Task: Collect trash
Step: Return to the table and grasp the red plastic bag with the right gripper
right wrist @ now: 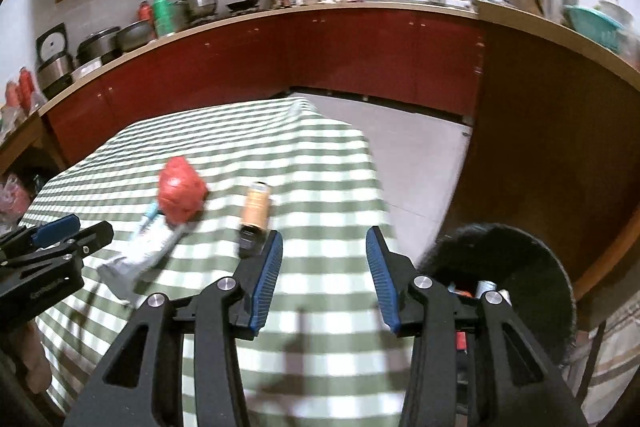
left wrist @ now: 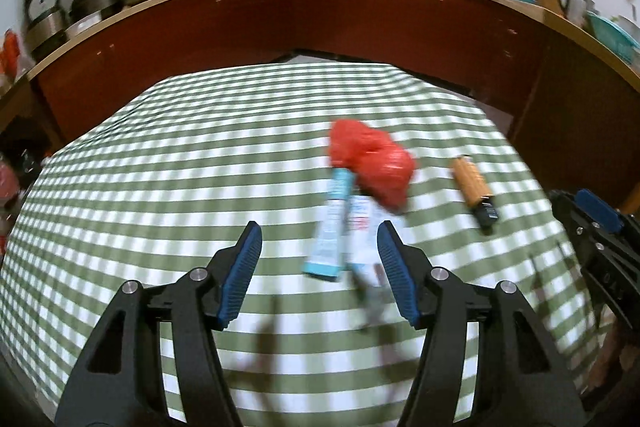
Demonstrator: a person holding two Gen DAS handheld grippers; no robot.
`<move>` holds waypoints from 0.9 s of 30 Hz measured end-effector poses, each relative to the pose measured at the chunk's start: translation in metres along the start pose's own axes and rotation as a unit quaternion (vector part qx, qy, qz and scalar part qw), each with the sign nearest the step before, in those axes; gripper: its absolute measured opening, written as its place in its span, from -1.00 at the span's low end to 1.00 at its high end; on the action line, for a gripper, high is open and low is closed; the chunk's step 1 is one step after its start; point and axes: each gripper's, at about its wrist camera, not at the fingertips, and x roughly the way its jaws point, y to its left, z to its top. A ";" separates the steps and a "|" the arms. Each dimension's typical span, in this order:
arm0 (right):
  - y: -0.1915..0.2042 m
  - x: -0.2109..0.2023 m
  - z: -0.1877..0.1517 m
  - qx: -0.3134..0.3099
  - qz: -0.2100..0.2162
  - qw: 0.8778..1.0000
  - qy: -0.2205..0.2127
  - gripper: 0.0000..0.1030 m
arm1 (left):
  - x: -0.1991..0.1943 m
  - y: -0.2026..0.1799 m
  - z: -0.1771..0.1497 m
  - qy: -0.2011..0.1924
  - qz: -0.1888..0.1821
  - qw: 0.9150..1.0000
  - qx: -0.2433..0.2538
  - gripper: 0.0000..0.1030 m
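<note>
On the green-checked tablecloth (left wrist: 160, 155) lie a crumpled red plastic bag (left wrist: 372, 163), a light-blue tube (left wrist: 332, 227), a white wrapper (left wrist: 366, 239) beside it, and an orange cylinder with a black end (left wrist: 474, 189). My left gripper (left wrist: 320, 255) is open above the cloth, with the tube and wrapper between and just ahead of its fingertips. My right gripper (right wrist: 324, 267) is open and empty over the table's right side, the orange cylinder (right wrist: 256, 209) just left of its left finger. The red bag (right wrist: 180, 195) and tube (right wrist: 148, 247) lie further left.
A black bin (right wrist: 520, 267) holding some items stands on the floor right of the table. The left gripper's body (right wrist: 48, 255) shows at the left edge of the right wrist view. Red kitchen cabinets (left wrist: 320, 15) with a cluttered counter run behind. Grey floor (right wrist: 416, 155) lies between.
</note>
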 end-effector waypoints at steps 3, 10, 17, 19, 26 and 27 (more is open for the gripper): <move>0.021 0.008 0.007 -0.014 0.013 1.000 0.001 -0.02 | 0.002 0.020 -0.001 0.001 0.014 1.000 -0.013 0.20; 0.062 0.029 0.021 -0.045 0.036 0.998 0.006 0.07 | 0.011 0.066 -0.001 0.006 0.042 0.998 -0.049 0.30; 0.095 0.053 0.033 -0.069 0.049 0.996 0.017 0.09 | 0.022 0.096 -0.002 0.015 0.060 0.996 -0.058 0.35; 0.101 0.059 0.034 -0.074 0.051 0.996 0.021 0.09 | 0.025 0.105 -0.002 0.017 0.063 0.996 -0.061 0.38; 0.116 0.082 0.038 -0.088 0.052 0.994 0.051 0.09 | 0.040 0.119 0.001 0.025 0.060 0.996 -0.065 0.40; 0.117 0.085 0.037 -0.090 0.051 0.993 0.056 0.09 | 0.042 0.119 0.002 0.026 0.058 0.996 -0.065 0.40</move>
